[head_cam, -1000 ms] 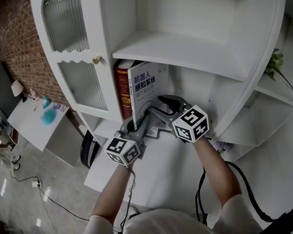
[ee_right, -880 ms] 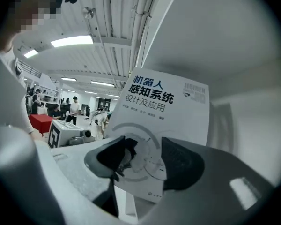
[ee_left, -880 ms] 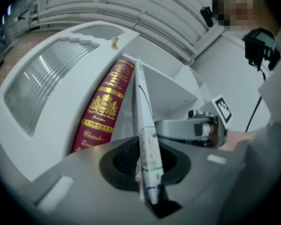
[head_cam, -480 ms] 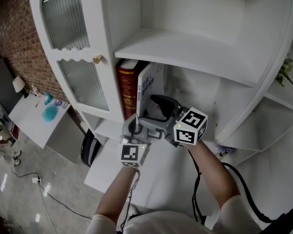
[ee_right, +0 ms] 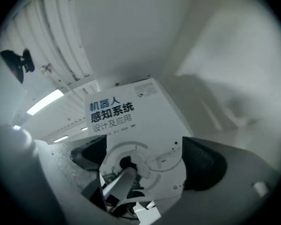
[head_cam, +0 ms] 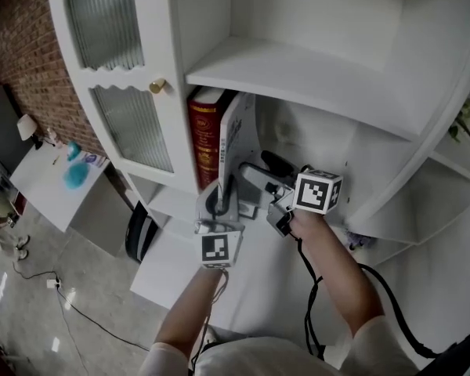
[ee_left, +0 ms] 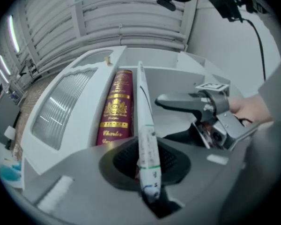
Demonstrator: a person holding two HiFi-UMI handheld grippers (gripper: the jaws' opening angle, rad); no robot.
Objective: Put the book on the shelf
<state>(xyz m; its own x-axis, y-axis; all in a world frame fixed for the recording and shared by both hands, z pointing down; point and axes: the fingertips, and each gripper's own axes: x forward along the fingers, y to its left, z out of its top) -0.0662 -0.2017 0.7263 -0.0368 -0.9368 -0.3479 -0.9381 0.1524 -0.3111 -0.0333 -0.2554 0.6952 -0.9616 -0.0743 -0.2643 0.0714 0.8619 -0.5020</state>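
A white book (head_cam: 236,139) stands upright on the white shelf (head_cam: 171,204), against a red book (head_cam: 204,131). My left gripper (head_cam: 220,197) is shut on the white book's lower edge; in the left gripper view the book (ee_left: 147,139) runs edge-on between the jaws, with the red book (ee_left: 116,108) to its left. My right gripper (head_cam: 266,171) hangs just right of the white book. Its jaws have just been opening and now stand wide apart with nothing between them. The right gripper view shows the book's cover (ee_right: 131,121) beyond the spread pads (ee_right: 203,163). The right gripper (ee_left: 180,118) also shows in the left gripper view.
A cabinet door of ribbed glass (head_cam: 110,22) with a gold knob (head_cam: 157,86) stands left of the books. Another shelf board (head_cam: 298,73) runs just above them. A plant (head_cam: 464,124) sits at the far right. A black cable (head_cam: 380,280) trails below my right arm.
The white book has swung from tilted with its cover showing to upright against the red book. The right gripper has let go of it and opened wide. Both grippers have rolled.
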